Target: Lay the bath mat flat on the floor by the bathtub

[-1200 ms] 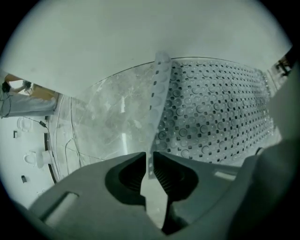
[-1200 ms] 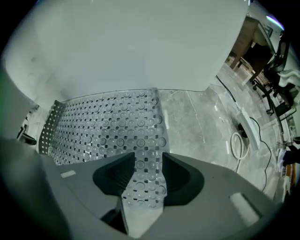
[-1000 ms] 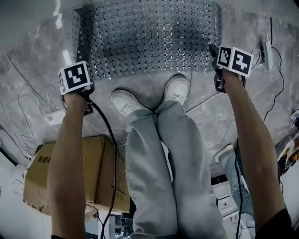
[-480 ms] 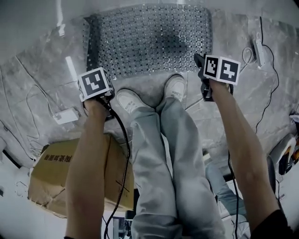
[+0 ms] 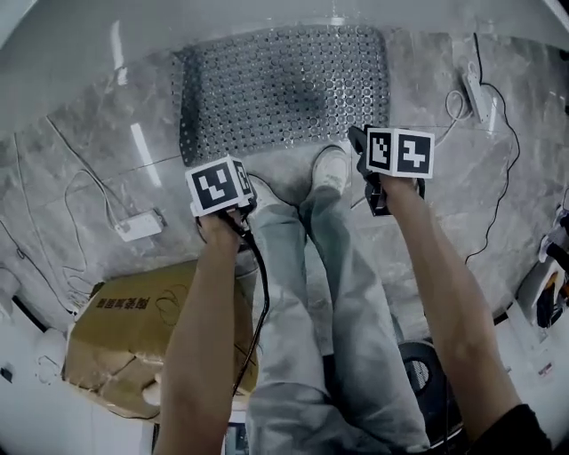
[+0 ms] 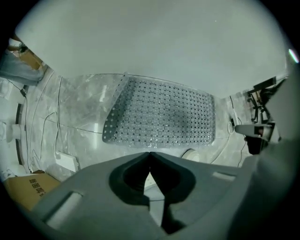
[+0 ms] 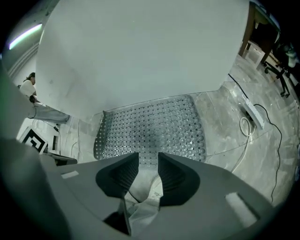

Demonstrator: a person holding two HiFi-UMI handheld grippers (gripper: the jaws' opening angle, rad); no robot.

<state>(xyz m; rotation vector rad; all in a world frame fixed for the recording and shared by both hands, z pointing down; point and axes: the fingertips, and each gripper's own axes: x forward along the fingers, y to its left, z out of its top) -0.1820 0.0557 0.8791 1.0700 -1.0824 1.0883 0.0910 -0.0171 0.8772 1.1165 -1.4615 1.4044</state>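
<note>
Looking steeply down from the person's head: a grey, hole-patterned bath mat (image 5: pixel 284 93) lies spread on the marble floor (image 5: pixel 89 151), with its far long edge along the white wall of the bathtub (image 5: pixel 222 22). The person's shoe (image 5: pixel 331 169) stands just on the near side of the mat's near edge. Both grippers hang above the floor on the near side of the mat, and neither touches it. The left gripper (image 6: pixel 150 154) has its jaws closed tip to tip with nothing between them. The right gripper (image 7: pixel 148 161) has a moderate gap between its jaws; they have just been closing and hold nothing, with only trouser cloth and the shoe visible beyond them. A cardboard box (image 5: pixel 133 347) sits near left, a white power strip (image 5: pixel 140 225) lies left of the legs, and cables trail at far right. The mat looks essentially placed, so this step is probably a final check. To do it well, look along all four edges for a lifted corner. The far left corner may ride up against the tub, though it is too small to be sure. If so, pinch that edge low and draw it outward, keeping the feet off the mat.
</note>
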